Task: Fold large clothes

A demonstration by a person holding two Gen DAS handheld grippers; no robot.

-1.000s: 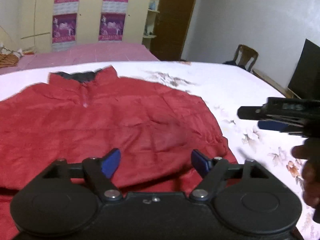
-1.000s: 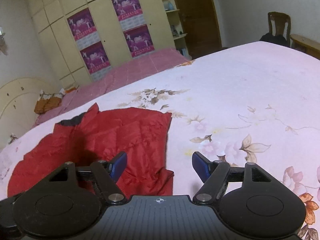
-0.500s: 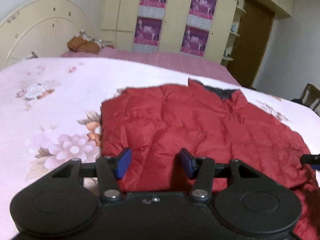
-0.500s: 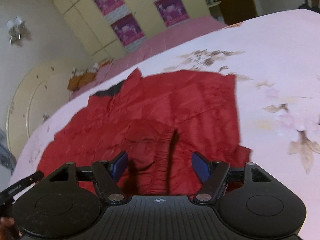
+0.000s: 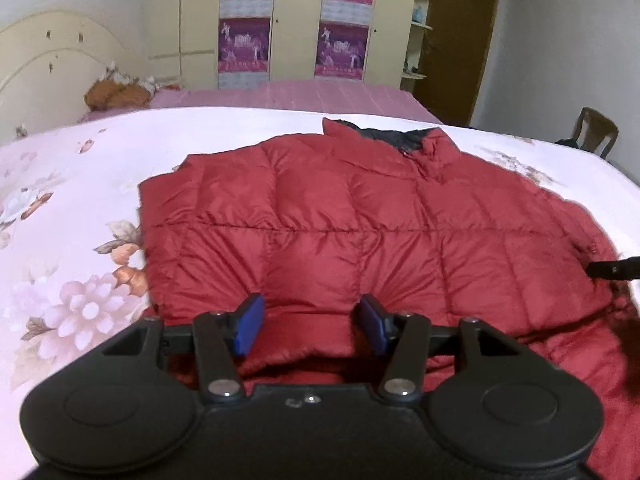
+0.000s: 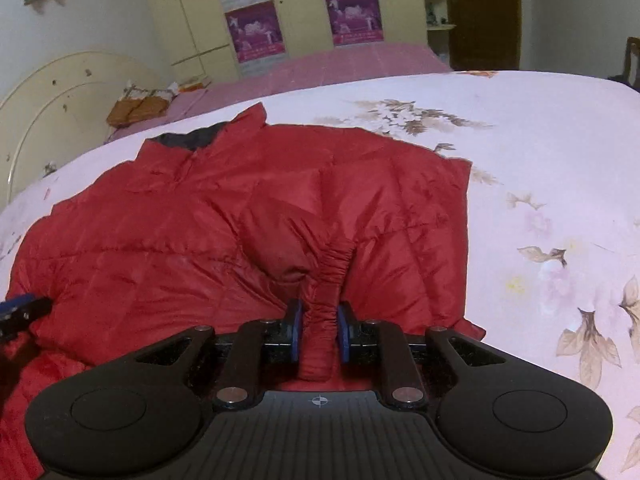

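Closing on a gathered cuff point(image 6: 326, 300) of the red jacket point(image 6: 168, 240), the right gripper point(image 6: 319, 330) has its blue pads pressed against both sides of the bunched fabric; the left gripper point(image 5: 310, 322) stands about half open over the jacket's near hem, padding bulging between its pads, grip unclear; both point slantwise down; the jacket point(image 5: 360, 216) lies spread on the flowered bedspread point(image 5: 72, 208), bare sheet open left and right; a wardrobe point(image 5: 288, 20) stands beyond.
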